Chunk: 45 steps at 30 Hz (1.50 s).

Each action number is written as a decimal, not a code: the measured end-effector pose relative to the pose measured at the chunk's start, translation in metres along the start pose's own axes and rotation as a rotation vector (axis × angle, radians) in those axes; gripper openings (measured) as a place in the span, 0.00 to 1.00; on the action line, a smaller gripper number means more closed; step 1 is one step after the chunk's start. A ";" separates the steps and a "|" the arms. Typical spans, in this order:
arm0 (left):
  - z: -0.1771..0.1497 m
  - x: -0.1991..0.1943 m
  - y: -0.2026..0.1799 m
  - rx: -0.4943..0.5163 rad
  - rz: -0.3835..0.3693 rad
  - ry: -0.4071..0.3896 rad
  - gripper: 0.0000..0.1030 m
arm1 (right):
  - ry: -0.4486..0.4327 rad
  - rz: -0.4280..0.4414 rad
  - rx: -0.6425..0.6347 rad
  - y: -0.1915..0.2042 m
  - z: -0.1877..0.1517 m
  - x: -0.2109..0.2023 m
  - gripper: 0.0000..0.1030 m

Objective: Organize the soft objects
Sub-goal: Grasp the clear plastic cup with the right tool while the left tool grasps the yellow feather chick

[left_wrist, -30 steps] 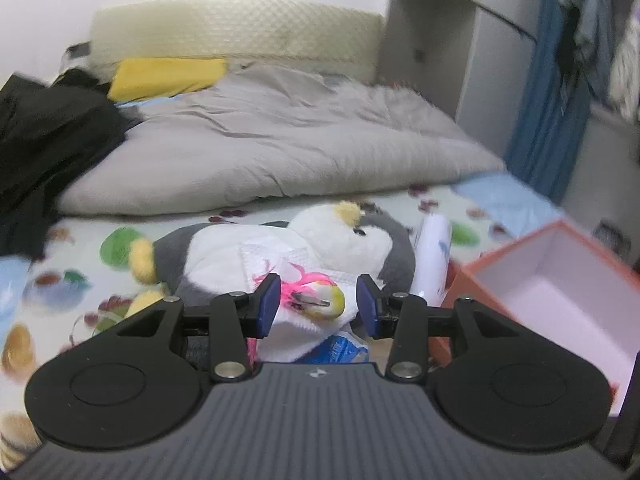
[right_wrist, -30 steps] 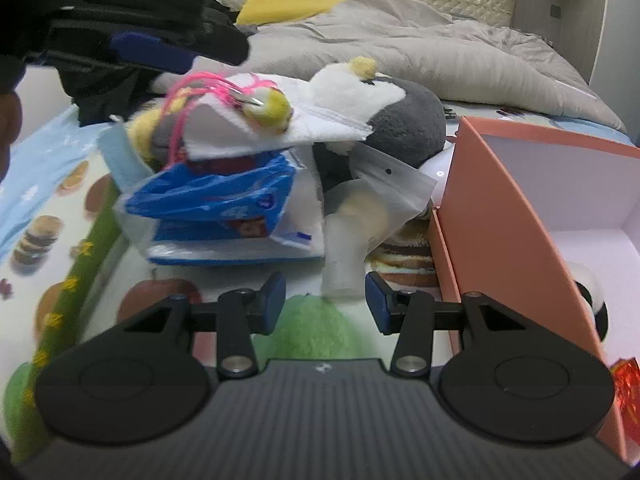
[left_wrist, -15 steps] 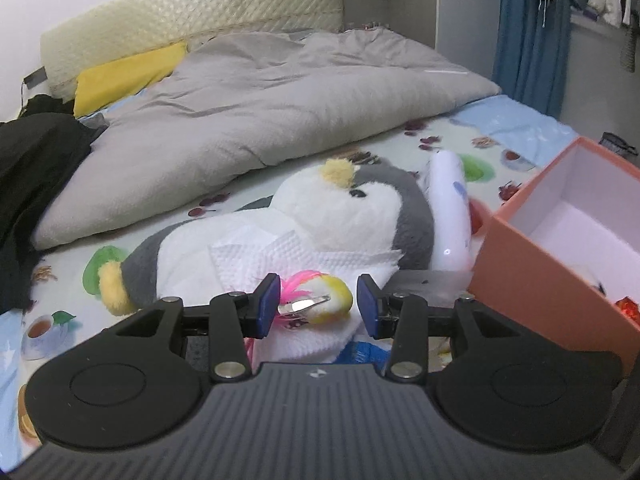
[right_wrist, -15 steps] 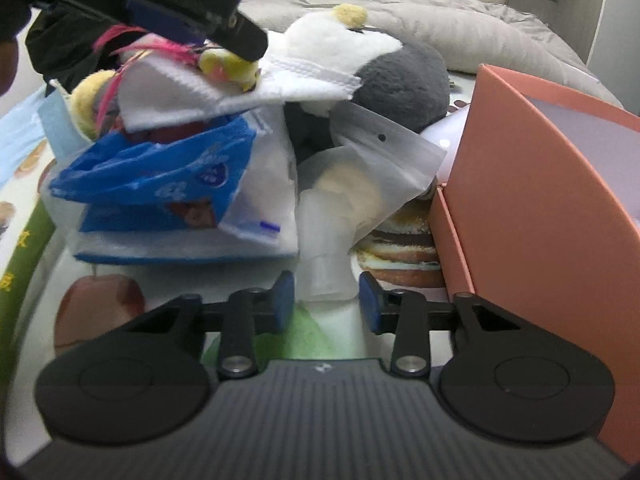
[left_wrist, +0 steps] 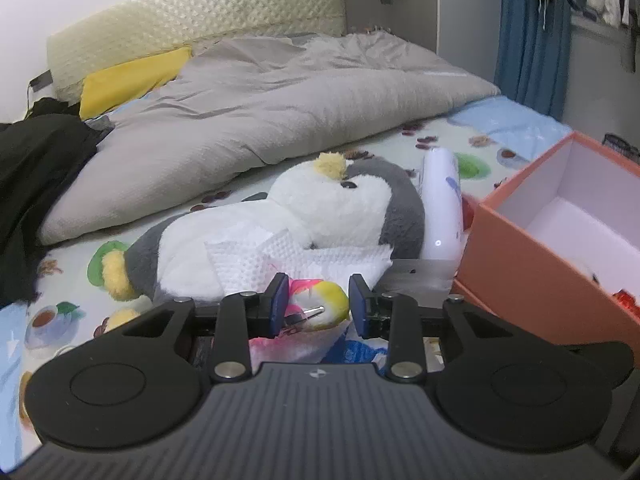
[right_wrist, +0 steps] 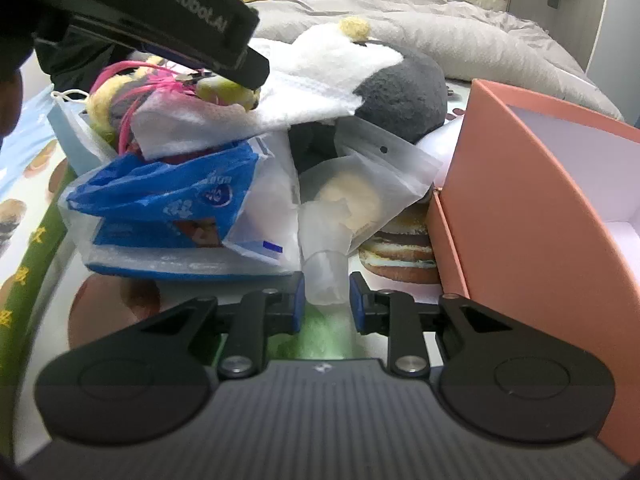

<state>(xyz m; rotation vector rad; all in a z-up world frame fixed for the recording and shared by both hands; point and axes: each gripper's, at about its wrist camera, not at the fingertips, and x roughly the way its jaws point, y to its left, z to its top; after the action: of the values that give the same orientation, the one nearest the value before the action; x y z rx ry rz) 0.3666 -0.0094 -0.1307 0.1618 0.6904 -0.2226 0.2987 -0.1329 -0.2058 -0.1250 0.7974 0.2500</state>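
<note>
Beside the orange box, right gripper closing on frosted pouch, pads not pressing yet. Left gripper closing around yellow-pink toy atop the plush penguin. Risk: thin pouch corner slips out.

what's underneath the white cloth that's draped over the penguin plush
Under the white cloth, besides the penguin plush, sits a crumpled blue plastic package, with a frosted zip pouch beside it. Anything deeper in the pile is covered.
</note>
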 end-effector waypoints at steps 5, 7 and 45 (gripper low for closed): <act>-0.001 -0.029 0.000 -0.059 -0.010 -0.039 0.36 | -0.014 -0.014 -0.010 0.000 -0.001 -0.016 0.26; -0.002 -0.043 -0.001 -0.086 -0.014 -0.056 0.36 | -0.021 -0.021 -0.012 0.001 -0.003 -0.025 0.26; -0.153 -0.109 -0.028 -0.408 -0.121 0.275 0.47 | 0.069 0.089 0.059 -0.002 -0.107 -0.121 0.37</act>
<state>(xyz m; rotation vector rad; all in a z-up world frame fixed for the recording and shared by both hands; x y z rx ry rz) 0.1838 0.0134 -0.1790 -0.2445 1.0054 -0.1720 0.1443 -0.1781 -0.1932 -0.0433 0.8792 0.3071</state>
